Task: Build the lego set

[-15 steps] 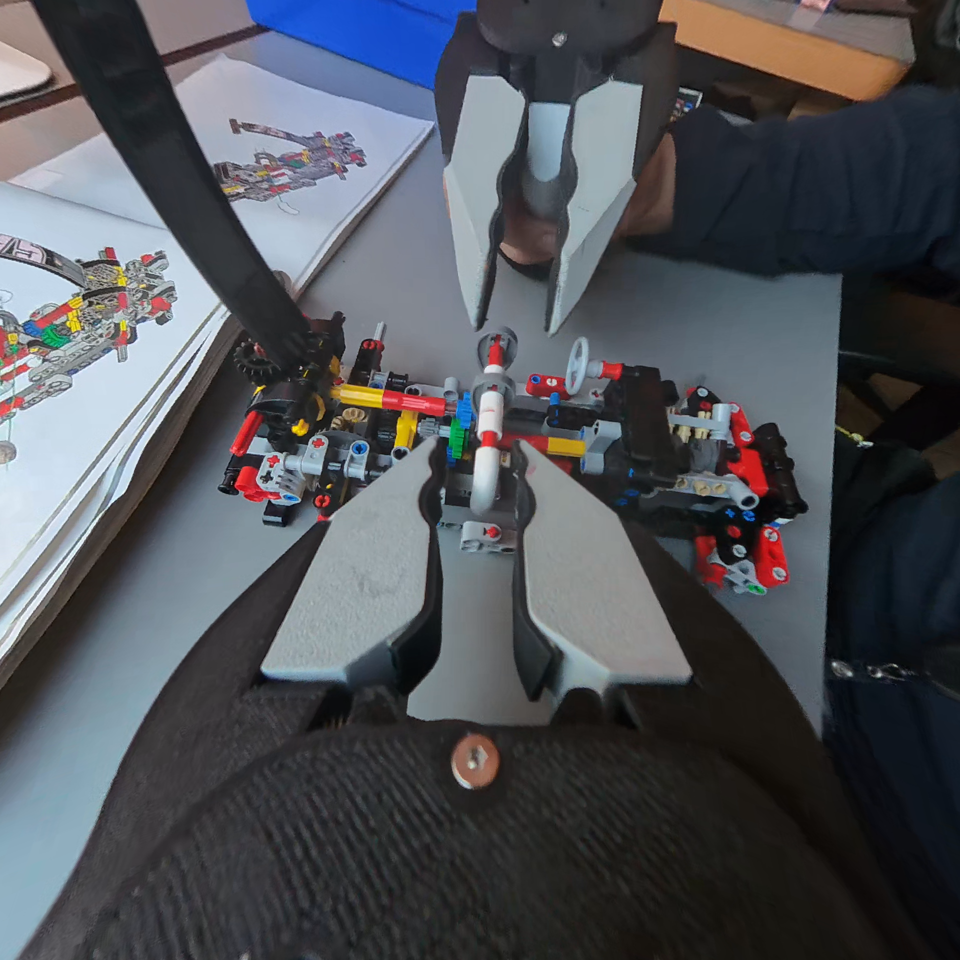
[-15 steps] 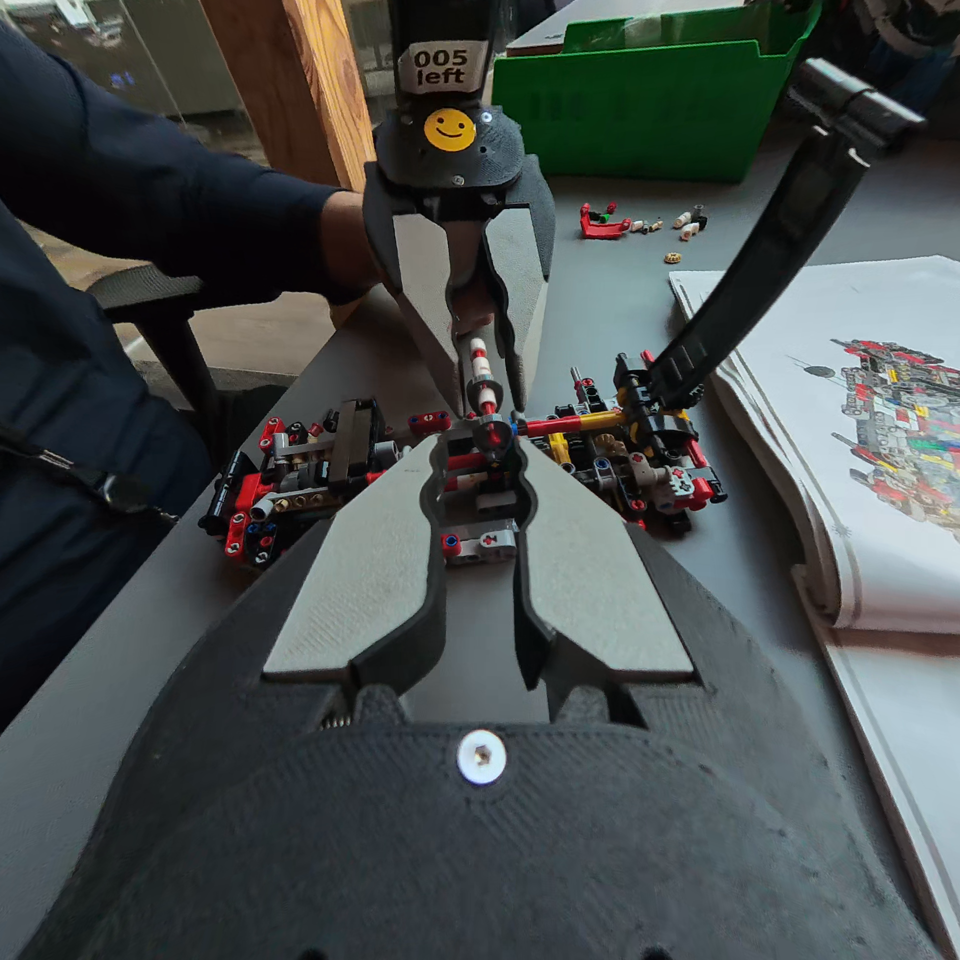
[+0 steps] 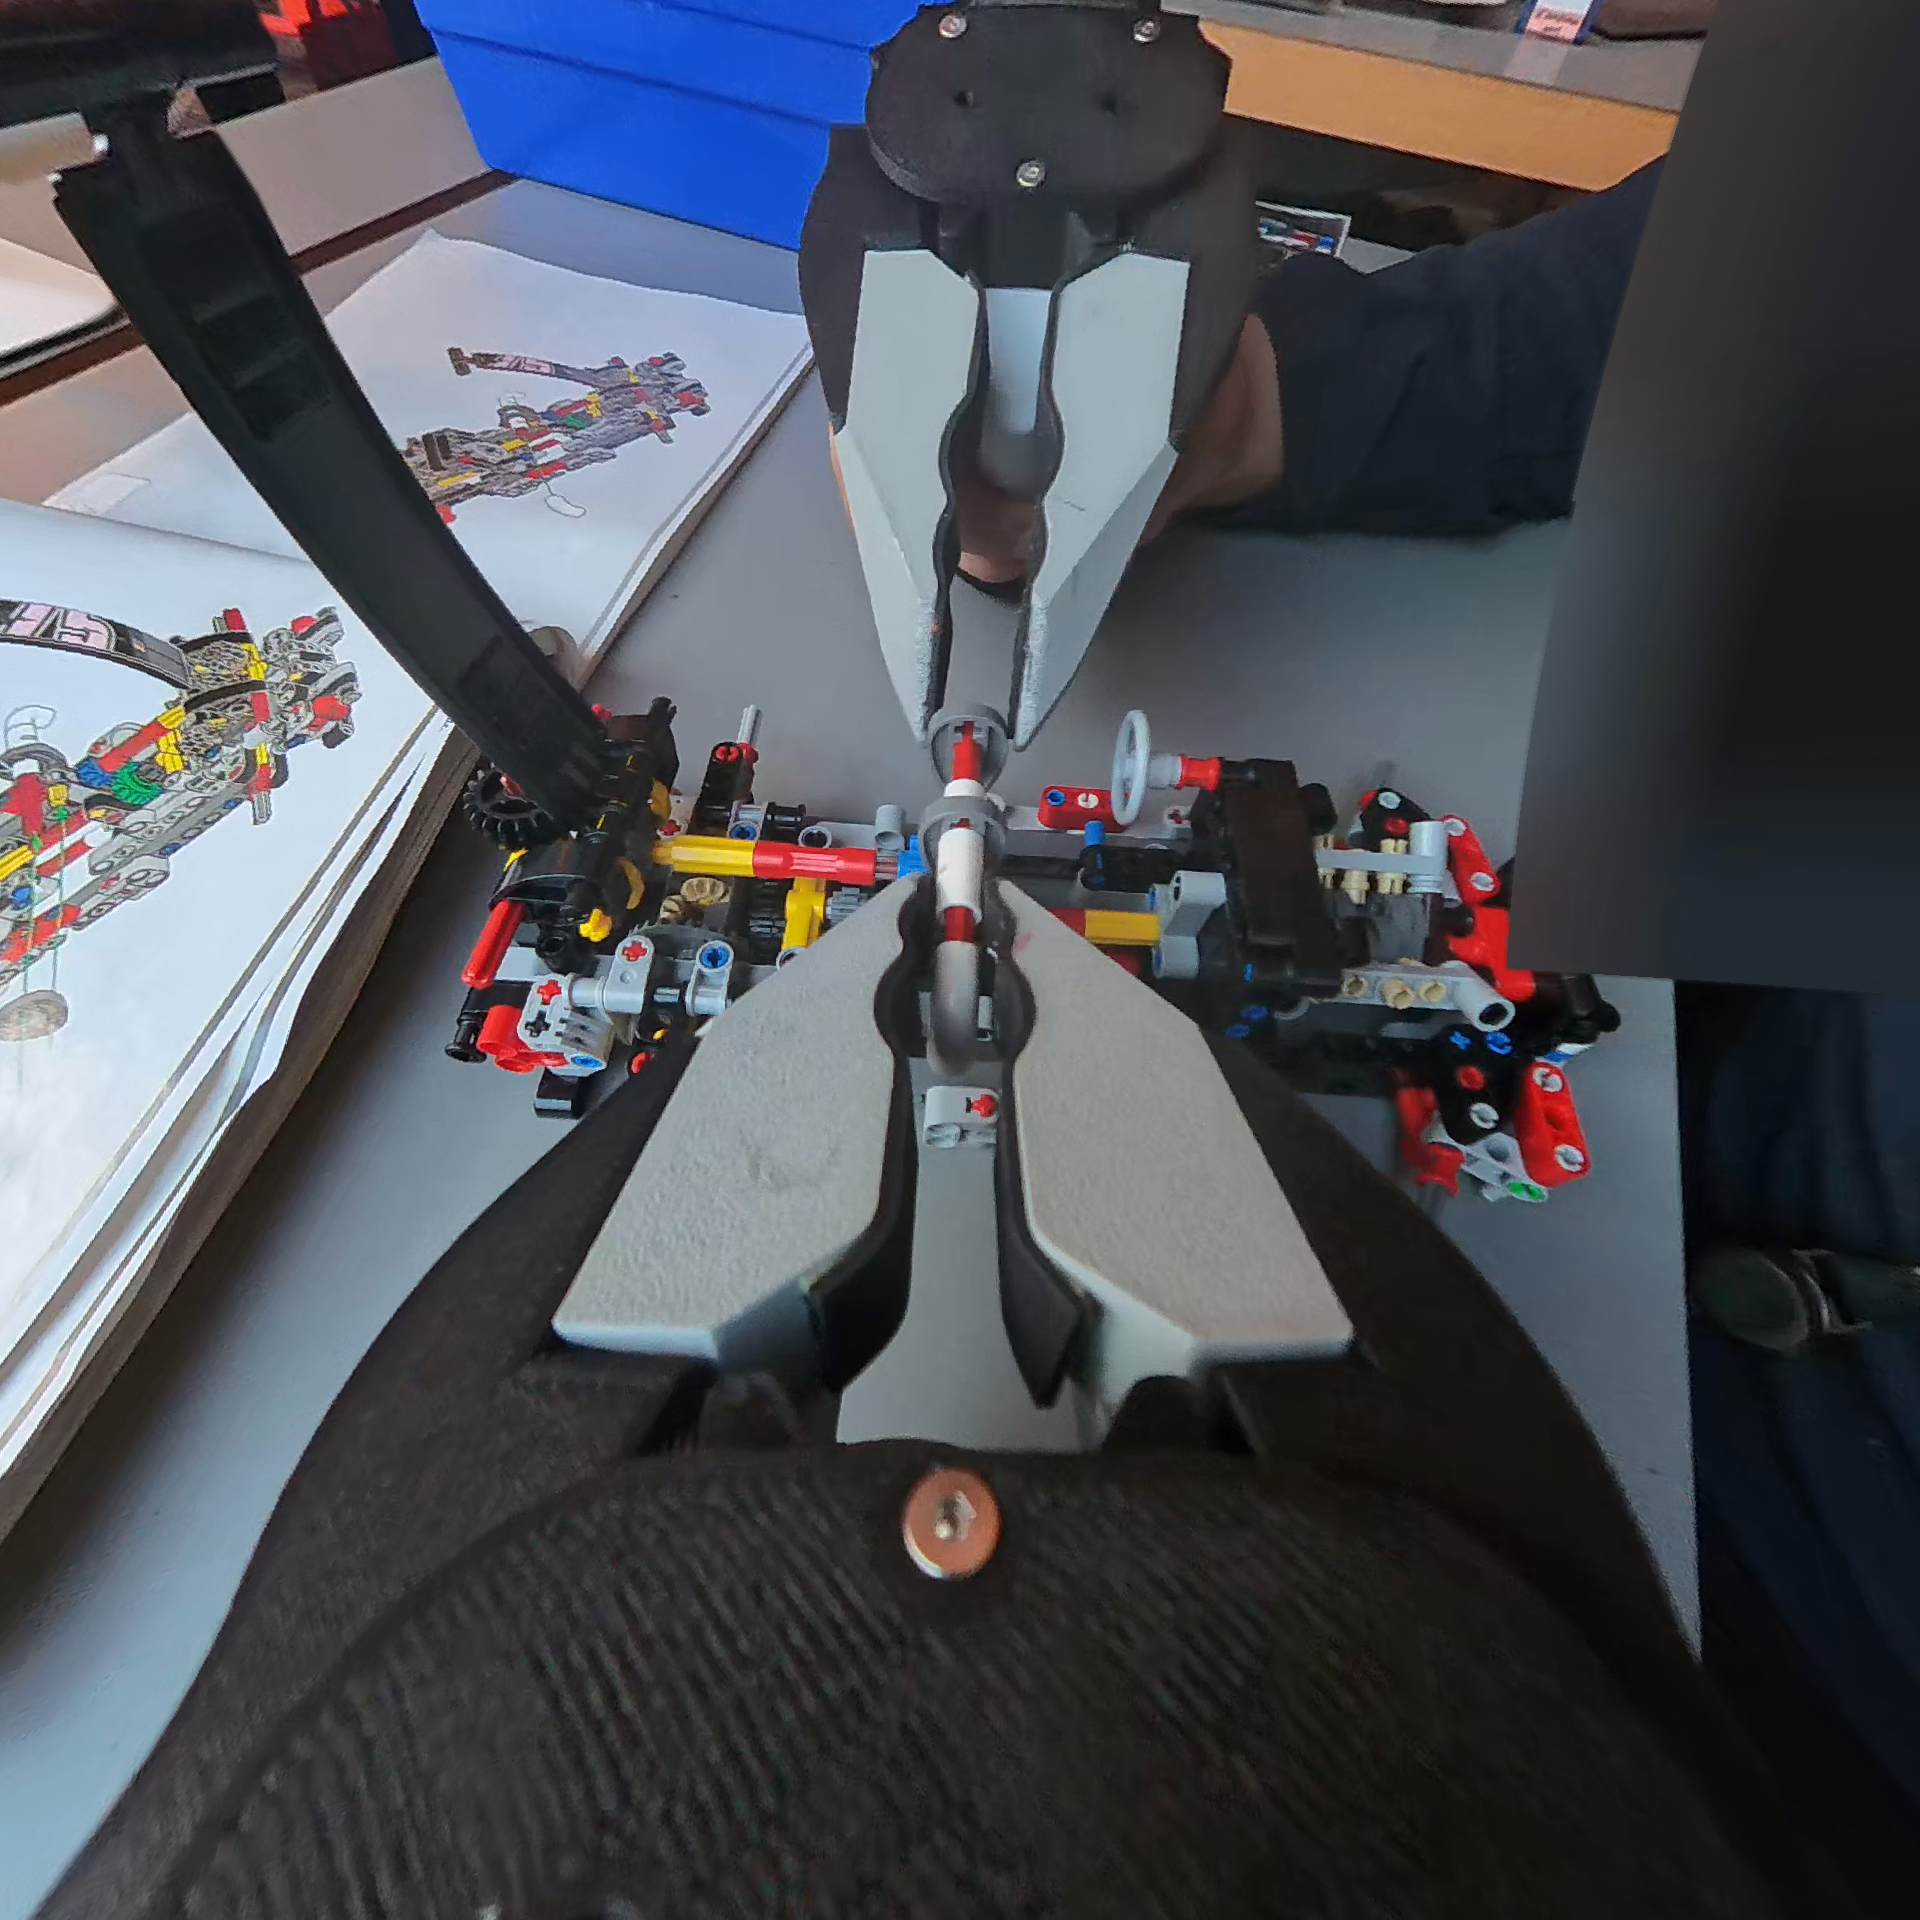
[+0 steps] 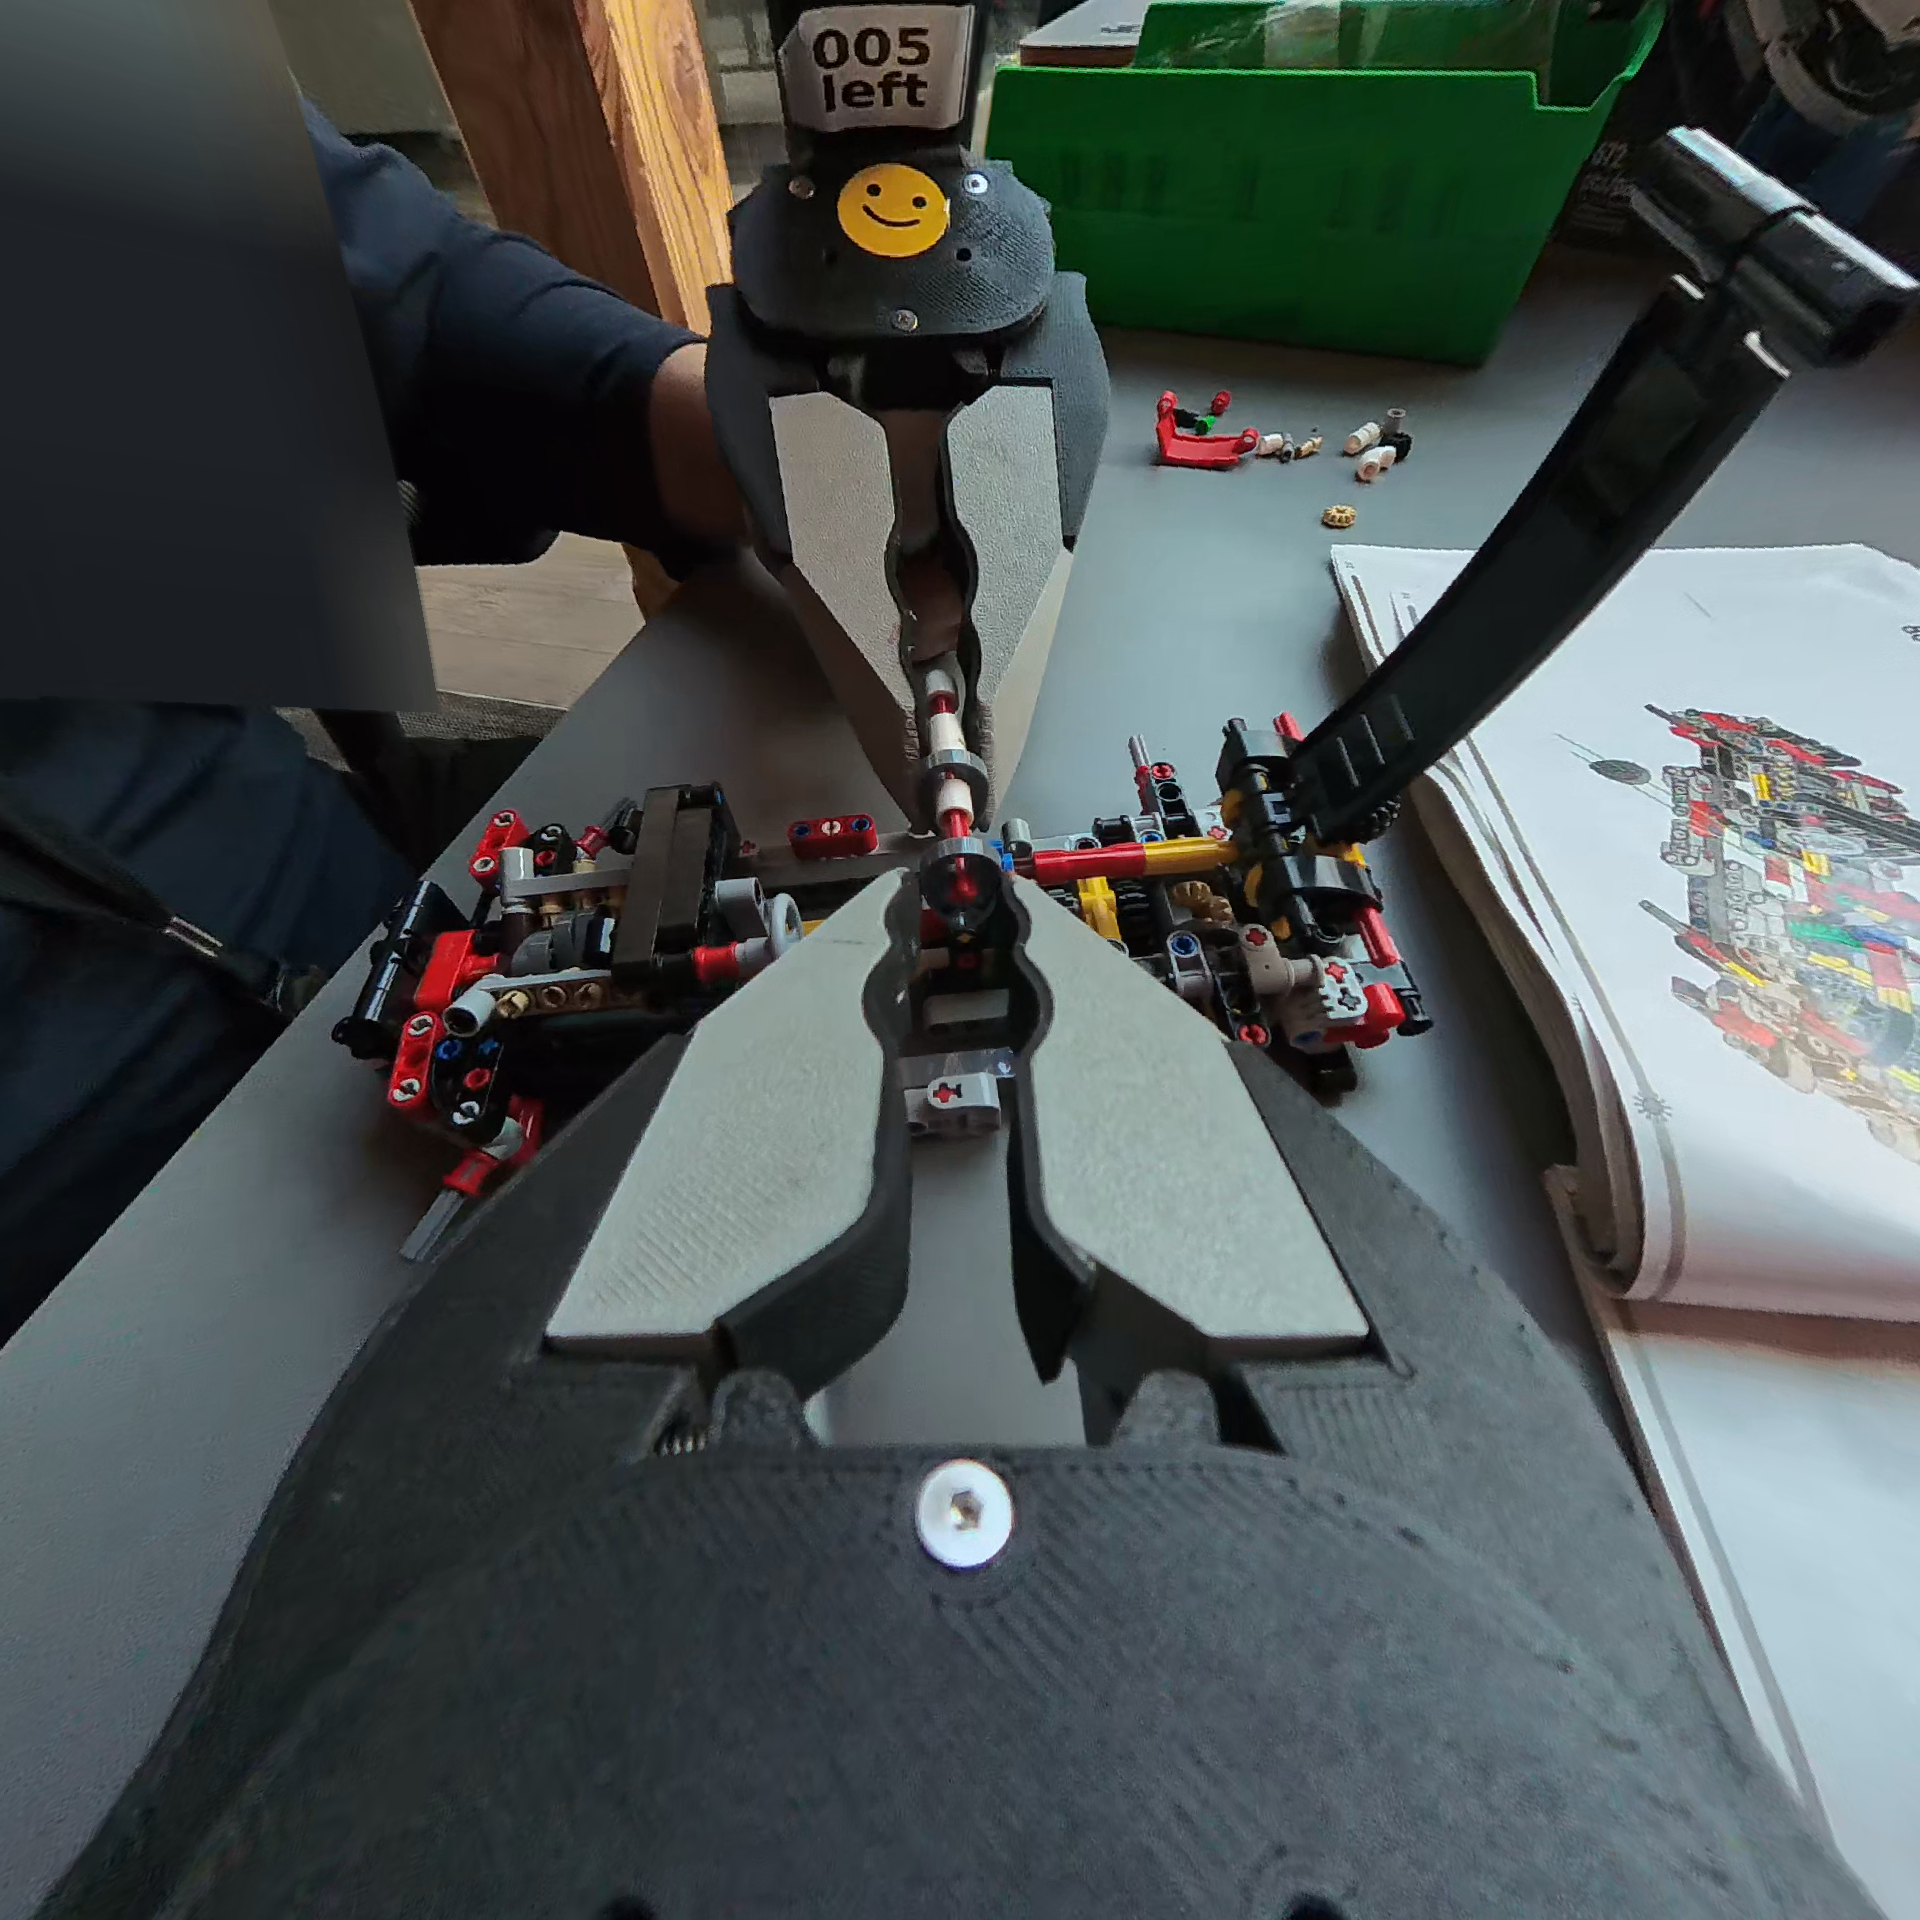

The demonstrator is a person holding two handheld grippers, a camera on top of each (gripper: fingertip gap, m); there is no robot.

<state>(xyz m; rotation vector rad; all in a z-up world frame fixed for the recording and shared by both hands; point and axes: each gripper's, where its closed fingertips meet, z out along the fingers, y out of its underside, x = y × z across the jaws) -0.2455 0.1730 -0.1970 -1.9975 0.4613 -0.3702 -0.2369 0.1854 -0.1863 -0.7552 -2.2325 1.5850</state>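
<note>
Crosswise, axle assembly [image 3: 961, 862] between both tools.

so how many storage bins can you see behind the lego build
2: a blue bin at the far table edge in the left wrist view, and a green bin beyond the loose parts in the right wrist view. Others may sit out of frame.

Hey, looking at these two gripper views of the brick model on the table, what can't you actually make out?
- Left wrist view: the left gripper's own fingers cover the near end of the axle assembly.
- Right wrist view: the right gripper's fingers hide the brick model beneath them.
- Loose parts by the green bin: too small to identify.
- Instruction book: cut off by the right edge.
- Grey patches cover the upper corners of both views.
</note>
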